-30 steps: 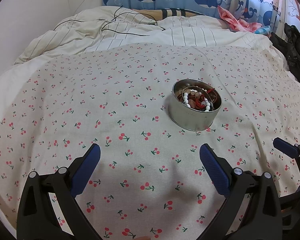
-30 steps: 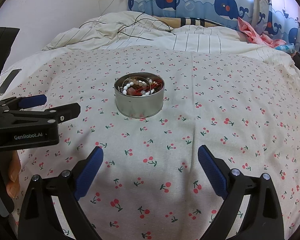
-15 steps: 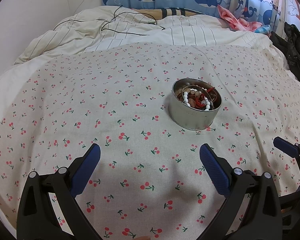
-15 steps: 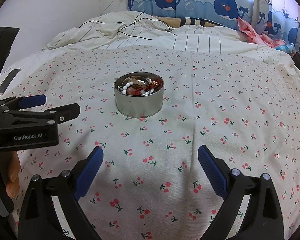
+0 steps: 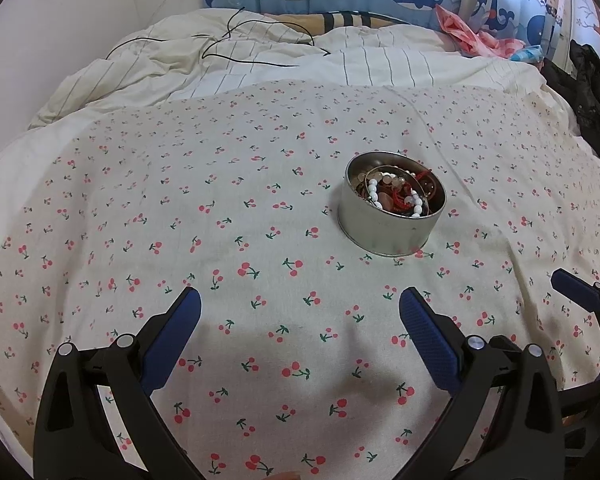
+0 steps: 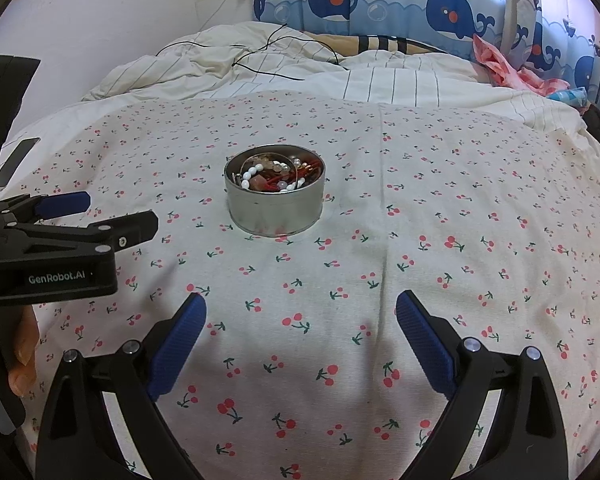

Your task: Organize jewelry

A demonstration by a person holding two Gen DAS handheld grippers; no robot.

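A round silver tin (image 5: 388, 232) (image 6: 275, 214) stands on the cherry-print cloth (image 5: 220, 208). It holds tangled jewelry (image 5: 398, 194) (image 6: 278, 174): a white bead bracelet, red cord and a thin metal bangle. My left gripper (image 5: 299, 312) is open and empty, low over the cloth, with the tin ahead to the right. My right gripper (image 6: 301, 312) is open and empty, with the tin ahead and slightly left. The left gripper also shows at the left edge of the right wrist view (image 6: 96, 216).
A rumpled striped duvet (image 5: 260, 64) with a black cable lies behind the cloth. Whale-print curtains (image 6: 380, 0) hang at the back. Pink fabric (image 5: 472, 36) and dark clothing (image 5: 592, 92) lie at the right. A dark flat object (image 6: 18, 156) lies at the left.
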